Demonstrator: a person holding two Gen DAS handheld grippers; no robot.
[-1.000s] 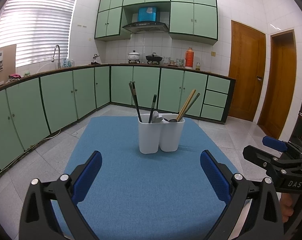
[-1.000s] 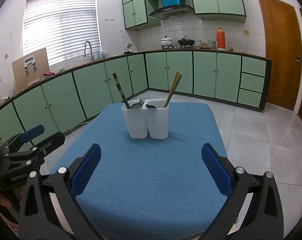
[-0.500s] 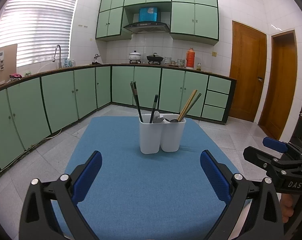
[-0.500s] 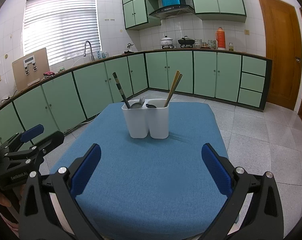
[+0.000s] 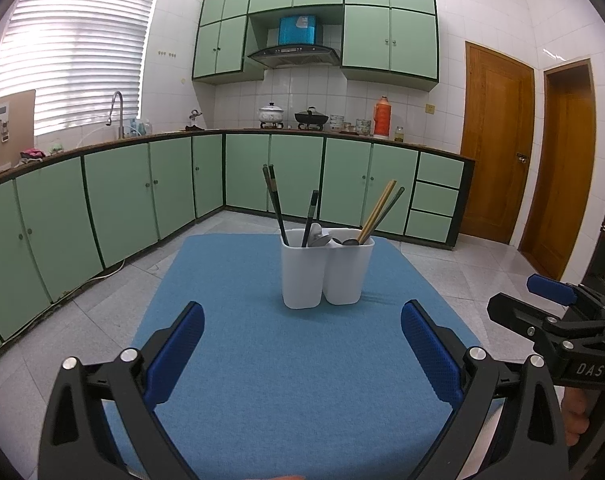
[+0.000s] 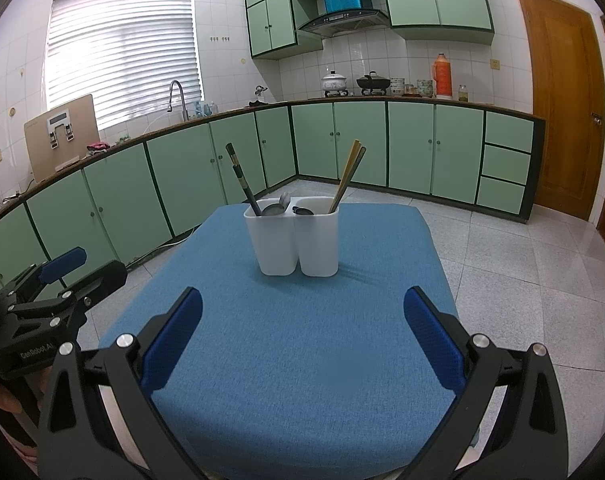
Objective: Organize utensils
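Item one: the white two-compartment utensil holder (image 5: 326, 272) is standing upright toward the far half of the blue cloth-covered table (image 5: 262, 380), well ahead of both of your grippers.

Its left compartment is holding dark chopsticks (image 5: 276, 204) leaning left, plus a spoon bowl (image 5: 316, 238) resting at the rim. Its right compartment is holding tan wooden chopsticks (image 5: 376, 212) leaning right and another spoon (image 6: 303, 211) lying low inside.

Item two: you are holding the left gripper (image 5: 302, 356) above the near edge of the cloth with its jaws spread wide and nothing between them.

Item three: you are holding the right gripper (image 6: 302, 338) likewise, released and empty, just beside the left one.

Backdrop: green kitchen cabinets (image 5: 142, 196) are lining the far walls.
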